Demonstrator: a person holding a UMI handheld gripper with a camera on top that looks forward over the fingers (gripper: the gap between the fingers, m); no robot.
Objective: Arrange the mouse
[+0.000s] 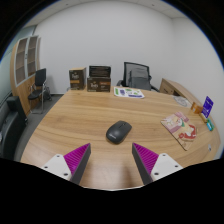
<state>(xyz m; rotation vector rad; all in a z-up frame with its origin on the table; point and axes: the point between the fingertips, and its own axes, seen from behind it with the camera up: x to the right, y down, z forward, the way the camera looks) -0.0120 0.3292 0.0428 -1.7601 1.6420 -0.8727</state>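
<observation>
Apparently approaching: the gripper (111, 162) is hovering spread over the table (70, 118), needing to advance toward the mouse (119, 130) just ahead.

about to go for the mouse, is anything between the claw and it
Nothing visible. The mouse lies just ahead of the open claw, with only bare table between them. The magazine lies off to the side, clear of the path.

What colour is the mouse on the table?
Dark grey, nearly black. The mouse shows in the gripper view, just beyond the open fingers.
</observation>
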